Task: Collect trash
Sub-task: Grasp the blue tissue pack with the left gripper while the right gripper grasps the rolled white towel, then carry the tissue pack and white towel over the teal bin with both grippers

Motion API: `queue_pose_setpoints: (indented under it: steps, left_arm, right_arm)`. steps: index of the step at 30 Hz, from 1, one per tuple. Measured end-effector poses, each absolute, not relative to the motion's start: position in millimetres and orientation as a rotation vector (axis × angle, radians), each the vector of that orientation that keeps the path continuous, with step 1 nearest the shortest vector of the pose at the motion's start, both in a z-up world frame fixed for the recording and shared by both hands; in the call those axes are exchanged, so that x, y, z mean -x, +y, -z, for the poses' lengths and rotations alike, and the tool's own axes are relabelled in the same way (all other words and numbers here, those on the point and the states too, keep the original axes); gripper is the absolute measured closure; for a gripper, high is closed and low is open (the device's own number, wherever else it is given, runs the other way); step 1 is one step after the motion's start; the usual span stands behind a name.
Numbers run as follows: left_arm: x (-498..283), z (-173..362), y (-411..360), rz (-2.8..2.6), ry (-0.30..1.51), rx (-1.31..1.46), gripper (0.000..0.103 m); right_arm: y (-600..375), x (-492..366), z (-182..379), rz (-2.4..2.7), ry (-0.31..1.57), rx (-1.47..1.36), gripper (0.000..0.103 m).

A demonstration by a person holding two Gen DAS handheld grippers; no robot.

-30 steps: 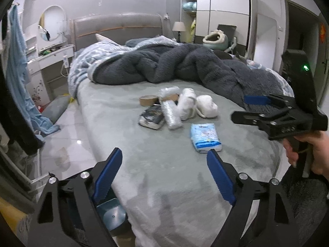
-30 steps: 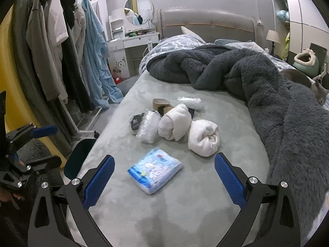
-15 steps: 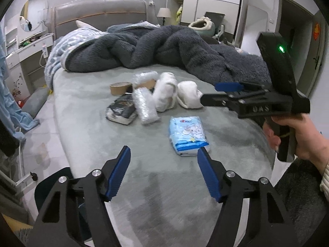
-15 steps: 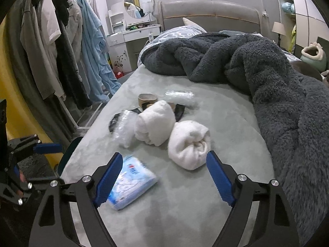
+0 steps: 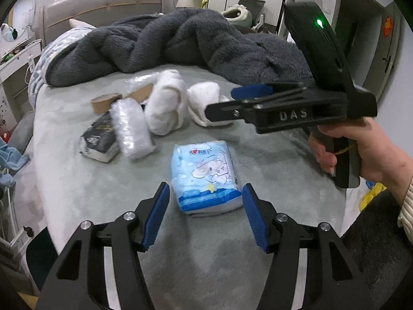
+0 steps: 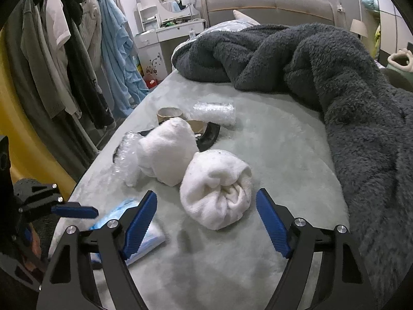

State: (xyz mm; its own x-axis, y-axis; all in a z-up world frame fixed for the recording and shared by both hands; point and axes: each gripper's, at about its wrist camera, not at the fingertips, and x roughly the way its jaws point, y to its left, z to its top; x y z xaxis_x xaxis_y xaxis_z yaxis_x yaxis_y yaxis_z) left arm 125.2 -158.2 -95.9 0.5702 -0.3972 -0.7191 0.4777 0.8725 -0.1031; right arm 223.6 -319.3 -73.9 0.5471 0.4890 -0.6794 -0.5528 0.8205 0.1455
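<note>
The left hand-held gripper has its two blue fingers wide apart, one on each side of the near end of the blue tissue pack lying on the bed. The right hand-held gripper is wide apart too, just in front of a rolled white towel. The pack is soft and shiny, so it may squish and slip out. The fingers could also pinch the fuzzy bed cover. The bubble wrap roll lies near and could get bumped.
</note>
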Motion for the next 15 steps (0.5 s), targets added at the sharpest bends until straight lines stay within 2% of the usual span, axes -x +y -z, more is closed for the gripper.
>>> queue_pose_setpoints:
  steps: [4,6,7,9,11,15]
  left_arm:
    - [-131.3,100.2,-160.6,0.519,0.826,-0.081,0.028]
    - [-134.6,100.3,-161.6,0.523,0.83,-0.066,0.026]
    - [-136.2,100.9,-162.9,0.524,0.832,-0.063,0.026]
    - [-139.1,102.8,-165.8,0.523,0.837,-0.064,0.026]
    - [-142.9,106.1,-168.9,0.51,0.851,-0.073,0.033]
    - [-146.5,107.7,-168.7,0.496,0.852,-0.075,0.043]
  right_arm:
    - [-319.2,-232.4,81.6,-0.628,0.799,0.076,0.023]
    - [-317.2,-235.4,83.6,-0.63,0.805,0.076,0.024]
    - [-316.5,-237.0,84.6,-0.634,0.808,0.073,0.032]
    - [-316.2,-239.7,85.3,-0.624,0.814,0.073,0.038]
    - [-318.2,-241.2,85.7,-0.615,0.825,0.061,0.044]
    - [-318.4,-242.5,77.9,-0.586,0.822,0.061,0.049]
